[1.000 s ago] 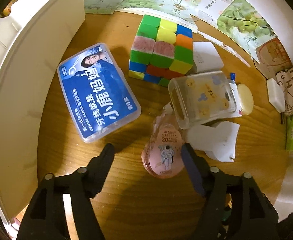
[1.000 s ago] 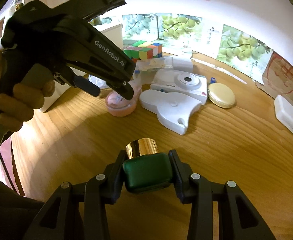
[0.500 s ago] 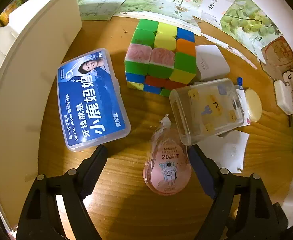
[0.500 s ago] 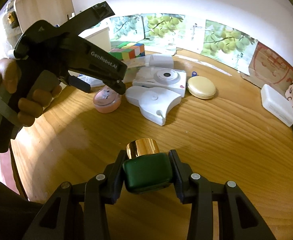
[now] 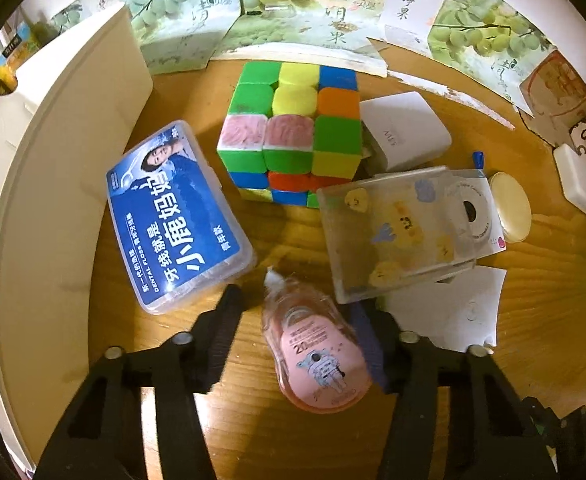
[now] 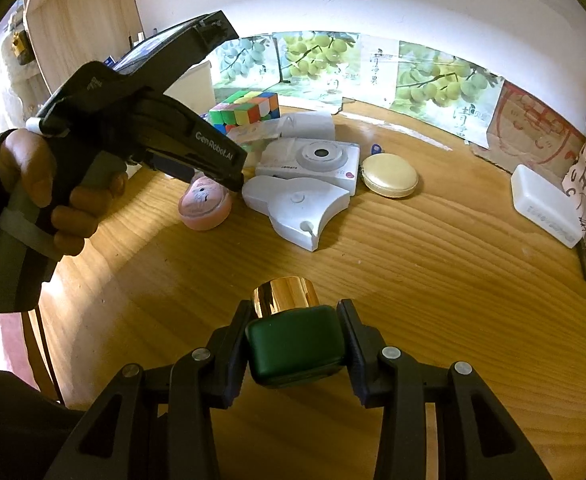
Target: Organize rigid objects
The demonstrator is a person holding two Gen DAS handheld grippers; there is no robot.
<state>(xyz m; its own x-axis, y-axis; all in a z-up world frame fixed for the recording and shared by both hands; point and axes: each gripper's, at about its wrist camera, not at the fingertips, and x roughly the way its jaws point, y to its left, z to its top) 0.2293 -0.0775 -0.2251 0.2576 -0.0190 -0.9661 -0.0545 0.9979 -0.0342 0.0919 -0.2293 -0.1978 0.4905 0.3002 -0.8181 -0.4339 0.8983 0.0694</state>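
1. Left wrist view looked steeply down on a wooden table (image 5: 197, 420), with a white bin (image 5: 53, 184) along its left edge.
2. Just right of the bin lay a blue-labelled dental floss box (image 5: 177, 216), tilted, its lower end near the left gripper's (image 5: 293, 328) left finger.
3. A colourful puzzle cube (image 5: 293, 132) stood further back, toward the far edge under the grape-printed cartons (image 5: 313, 12).
4. The left gripper's jaws had just been closing around a pink tape dispenser (image 5: 317, 356) lying flat on the table; the right pad (image 5: 367, 344) sat against its side, while a gap showed at the left pad, so no firm clamp was visible.
5. Right of the dispenser, a clear sticker-covered box (image 5: 393, 232) rested partly over a white camera (image 5: 473, 212), with a cream round compact (image 5: 511, 212) just beside it.
6. A white adapter block (image 5: 405, 132) touched the cube's right side.
7. Right wrist view showed a person's hand (image 6: 49, 196) holding the left gripper's handle at the left.
8. The right gripper (image 6: 295, 340), at the near edge, was clamped narrowly on a green bottle (image 6: 295, 348) with a gold cap (image 6: 285, 294).
9. A white soap-like case (image 6: 545, 208) lay well apart near the right edge.
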